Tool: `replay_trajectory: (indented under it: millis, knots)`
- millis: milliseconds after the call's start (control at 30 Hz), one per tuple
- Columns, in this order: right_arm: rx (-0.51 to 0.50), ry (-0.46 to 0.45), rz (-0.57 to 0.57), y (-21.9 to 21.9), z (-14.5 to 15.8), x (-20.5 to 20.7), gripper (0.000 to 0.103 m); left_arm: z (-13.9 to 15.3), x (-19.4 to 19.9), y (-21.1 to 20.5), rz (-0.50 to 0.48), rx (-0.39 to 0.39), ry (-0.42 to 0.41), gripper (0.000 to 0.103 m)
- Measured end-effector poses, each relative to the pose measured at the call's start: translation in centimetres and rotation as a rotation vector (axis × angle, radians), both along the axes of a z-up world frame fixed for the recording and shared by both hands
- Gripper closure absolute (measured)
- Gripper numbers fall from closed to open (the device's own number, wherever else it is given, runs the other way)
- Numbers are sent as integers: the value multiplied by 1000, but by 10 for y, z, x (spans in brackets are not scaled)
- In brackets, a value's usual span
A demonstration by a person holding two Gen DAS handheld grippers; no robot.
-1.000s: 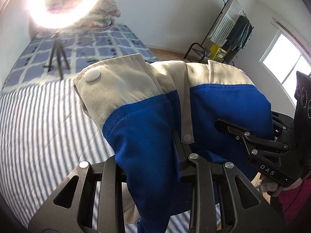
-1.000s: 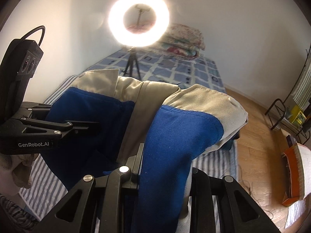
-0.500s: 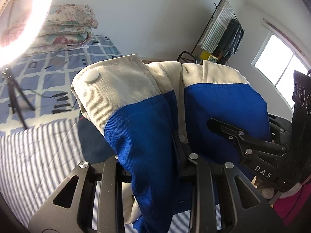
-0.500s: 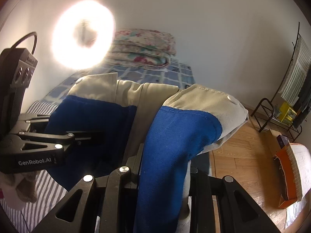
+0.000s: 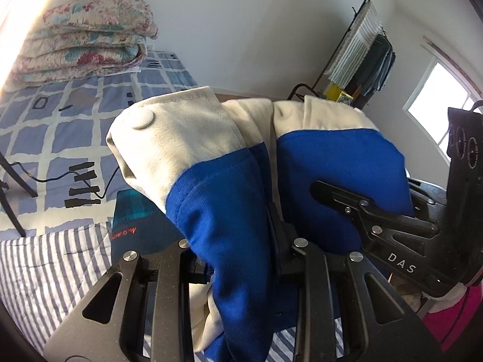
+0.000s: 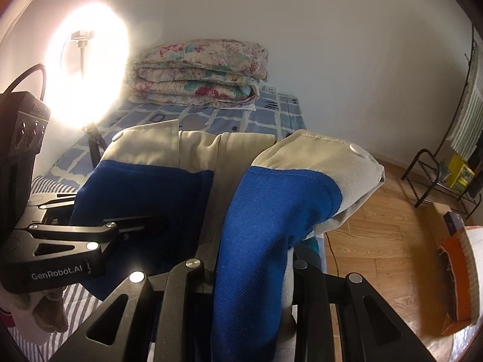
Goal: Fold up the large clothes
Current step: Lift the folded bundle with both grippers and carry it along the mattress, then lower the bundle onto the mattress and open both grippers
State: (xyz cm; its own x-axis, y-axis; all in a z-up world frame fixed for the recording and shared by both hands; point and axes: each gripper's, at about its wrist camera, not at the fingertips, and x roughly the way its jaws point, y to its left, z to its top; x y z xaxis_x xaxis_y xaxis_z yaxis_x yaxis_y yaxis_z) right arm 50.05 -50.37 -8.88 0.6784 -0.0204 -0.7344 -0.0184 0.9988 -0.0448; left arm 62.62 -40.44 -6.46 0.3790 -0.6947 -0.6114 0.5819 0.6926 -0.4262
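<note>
Bedding filled most of what I could see: a bed (image 5: pixel 45 274) with a grey-and-white striped sheet near me and a blue-and-white checked cover (image 6: pixel 259 120) farther off, a stack of folded floral quilts (image 6: pixel 199 72) against the wall at its far end. Over that bed hung the task's thing, a large blue cotton jacket with cream cuffs and cream placket (image 5: pixel 332 163), lifted clear of the sheet and bunched between the two tools. It looked already doubled up, both cuffs drawn together at the top, so I judged the folding itself largely done and the laying down still to come. A folded dark teal garment with small red lettering (image 5: pixel 135 223) lay on the bed just beneath the jacket; that seemed a finished piece, and possibly the spot where this one was headed, though I could not be sure. The left gripper (image 5: pixel 241 241) pinched a blue sleeve fold between its jaws. The right gripper (image 6: pixel 250 259) pinched the other blue sleeve likewise. A glaring ring lamp on a stand (image 6: pixel 87 69) shone at the bedside. A round cream snap button (image 5: pixel 142 118) sat on the nearer cuff.
</note>
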Motion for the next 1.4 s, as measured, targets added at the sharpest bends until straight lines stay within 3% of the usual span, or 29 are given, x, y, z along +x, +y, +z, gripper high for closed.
replay_trajectory:
  millis: [200, 367, 467, 633, 767, 833, 1000, 1200, 1333, 1400]
  knots:
    - [51, 26, 26, -21, -36, 27, 79, -34, 22, 0, 0, 51, 13, 76]
    - [105, 43, 7, -52, -61, 32, 78, -61, 44, 15, 55, 71, 56, 76]
    - [156, 57, -58, -80, -76, 34, 73, -73, 51, 23, 88, 101, 59, 67]
    - [163, 125, -147, -103, -110, 38, 51, -87, 55, 27, 104, 132, 54, 48]
    - [227, 140, -194, -123, -125, 35, 42, -99, 58, 40, 137, 106, 88, 34]
    - [241, 133, -234, -133, -127, 30, 35, -106, 60, 46, 152, 102, 109, 25]
    - [196, 132, -263, -140, -123, 19, 31, -108, 56, 56, 163, 107, 117, 24]
    - [194, 129, -332, -152, -115, -2, 31, -101, 43, 71, 167, 158, 96, 24]
    - [129, 120, -409, -153, -109, -18, 32, -97, 32, 88, 202, 186, 82, 24]
    - [120, 104, -442, -152, -101, -33, 39, -93, 25, 96, 211, 195, 68, 24]
